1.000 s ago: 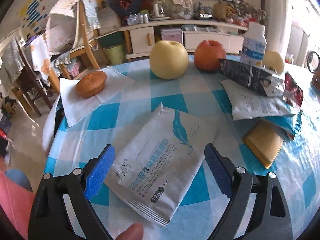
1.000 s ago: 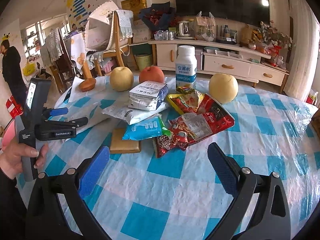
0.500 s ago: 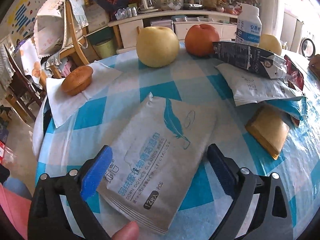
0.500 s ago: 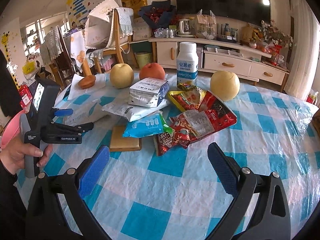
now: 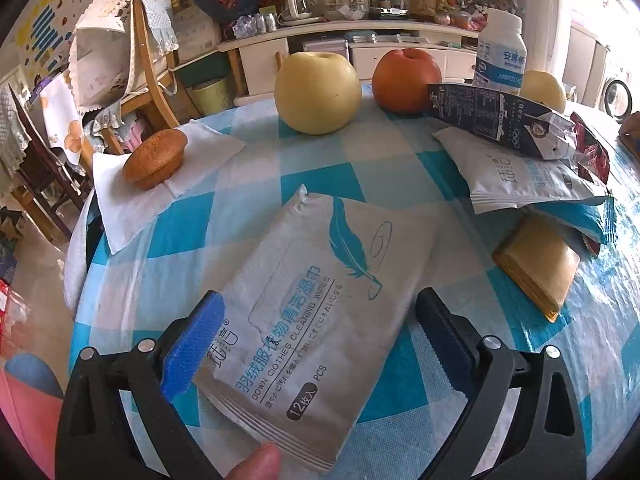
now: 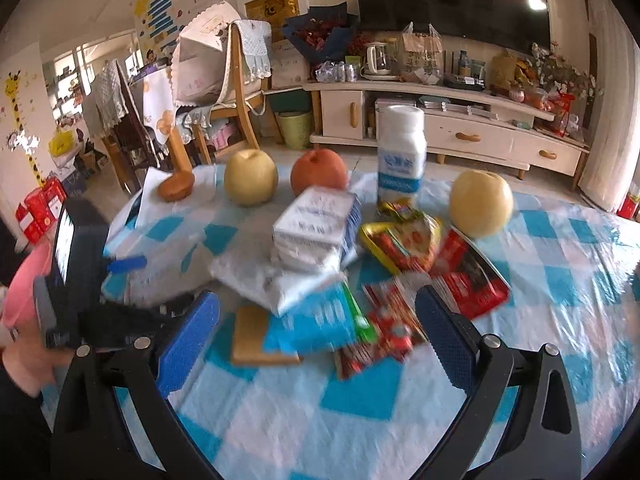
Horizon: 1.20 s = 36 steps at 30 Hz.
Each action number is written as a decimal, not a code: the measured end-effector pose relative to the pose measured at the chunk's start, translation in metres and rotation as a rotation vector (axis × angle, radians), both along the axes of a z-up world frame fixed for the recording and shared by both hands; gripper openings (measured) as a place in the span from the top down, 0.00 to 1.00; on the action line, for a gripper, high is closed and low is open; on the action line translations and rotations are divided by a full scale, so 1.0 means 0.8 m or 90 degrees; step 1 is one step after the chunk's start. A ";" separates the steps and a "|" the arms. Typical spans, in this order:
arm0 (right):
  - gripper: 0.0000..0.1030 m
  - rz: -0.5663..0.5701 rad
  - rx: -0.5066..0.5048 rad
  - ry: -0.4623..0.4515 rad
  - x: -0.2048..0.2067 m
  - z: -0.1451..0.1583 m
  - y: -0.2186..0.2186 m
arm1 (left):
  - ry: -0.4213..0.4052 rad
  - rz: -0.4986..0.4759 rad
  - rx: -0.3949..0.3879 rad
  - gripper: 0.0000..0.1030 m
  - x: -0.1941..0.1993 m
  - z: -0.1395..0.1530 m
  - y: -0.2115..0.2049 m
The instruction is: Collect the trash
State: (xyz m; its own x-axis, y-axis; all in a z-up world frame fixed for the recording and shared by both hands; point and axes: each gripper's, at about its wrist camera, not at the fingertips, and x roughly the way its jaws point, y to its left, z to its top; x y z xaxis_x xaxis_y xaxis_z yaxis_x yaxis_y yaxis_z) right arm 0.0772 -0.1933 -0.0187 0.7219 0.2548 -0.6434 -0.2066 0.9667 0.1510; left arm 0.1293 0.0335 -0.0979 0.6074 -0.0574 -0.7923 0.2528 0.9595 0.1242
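I tip my left gripper [image 5: 318, 344] down over the checked table [image 5: 248, 152]. Its jaws have just been opening and now stand wide. The wet wipes pack [image 5: 320, 304] lies flat between the 2 pads, not squeezed. My right gripper [image 6: 316, 338] is open too, with nothing in it, low over the snack wrappers [image 6: 380, 312].
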 end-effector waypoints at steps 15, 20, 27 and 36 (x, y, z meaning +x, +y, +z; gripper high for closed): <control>0.04 -0.052 0.001 0.020 0.095 -0.030 0.041 | -0.001 0.000 0.002 0.06 0.000 0.000 0.000; 0.04 -0.059 0.001 0.037 0.106 -0.047 0.045 | 0.000 0.000 -0.002 0.07 0.002 -0.001 0.002; 0.04 -0.056 0.004 0.052 0.113 -0.058 0.044 | -0.001 0.000 -0.003 0.11 0.004 -0.001 0.003; 0.35 -0.053 -0.008 0.058 0.115 -0.065 0.041 | -0.007 -0.016 -0.005 0.32 0.001 0.002 -0.003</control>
State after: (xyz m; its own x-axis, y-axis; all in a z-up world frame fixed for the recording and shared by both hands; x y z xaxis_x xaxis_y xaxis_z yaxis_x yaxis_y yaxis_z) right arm 0.1692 -0.1603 -0.0703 0.6784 0.1875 -0.7103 -0.1114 0.9820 0.1528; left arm 0.1300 0.0311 -0.0965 0.6139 -0.0783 -0.7855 0.2750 0.9539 0.1198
